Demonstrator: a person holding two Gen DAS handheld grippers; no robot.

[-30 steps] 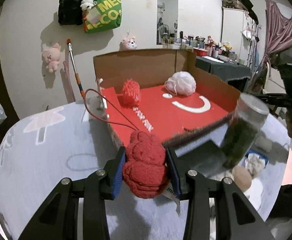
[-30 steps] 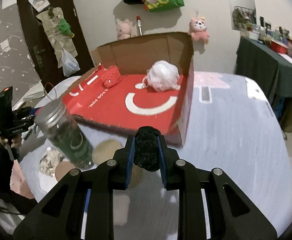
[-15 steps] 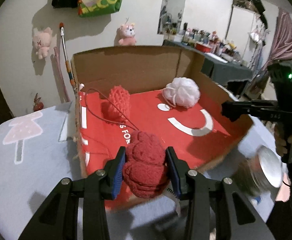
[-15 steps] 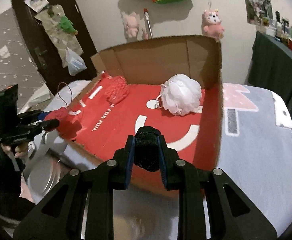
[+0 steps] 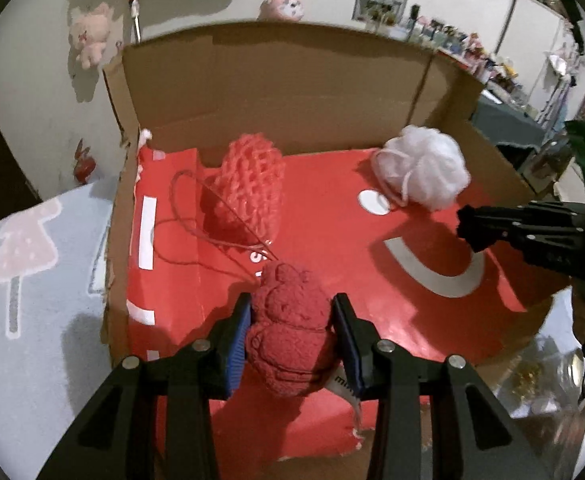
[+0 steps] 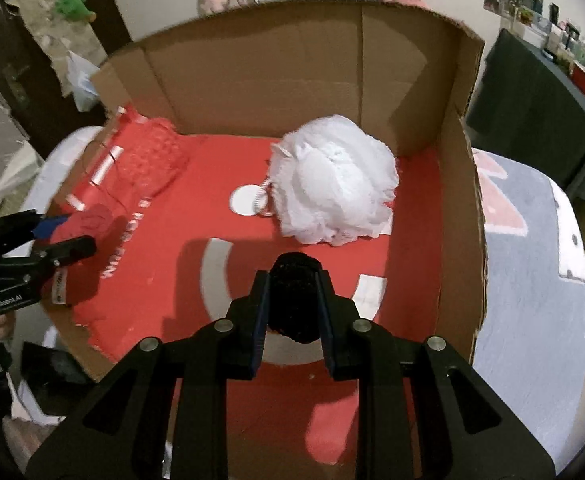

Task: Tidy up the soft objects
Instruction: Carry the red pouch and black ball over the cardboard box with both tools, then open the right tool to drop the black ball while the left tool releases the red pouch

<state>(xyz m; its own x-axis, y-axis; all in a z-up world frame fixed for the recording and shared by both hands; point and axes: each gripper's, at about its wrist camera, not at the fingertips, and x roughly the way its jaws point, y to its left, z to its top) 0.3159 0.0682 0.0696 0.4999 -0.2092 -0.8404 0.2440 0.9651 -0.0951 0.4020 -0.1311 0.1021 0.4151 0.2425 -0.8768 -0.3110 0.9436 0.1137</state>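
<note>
Left gripper (image 5: 292, 326) clamps the red plush (image 5: 290, 328), right gripper (image 6: 294, 298) the black pompom (image 6: 295, 296) (both lower centre, over the box (image 6: 458, 208)); fuzzy fabric might cling to pads on release

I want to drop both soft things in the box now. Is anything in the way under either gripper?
Nothing visible blocks either drop. The red plush in the left gripper and the black ball in the right gripper hang over bare red floor of the box. The pink net pouch and white puff lie farther back.
</note>
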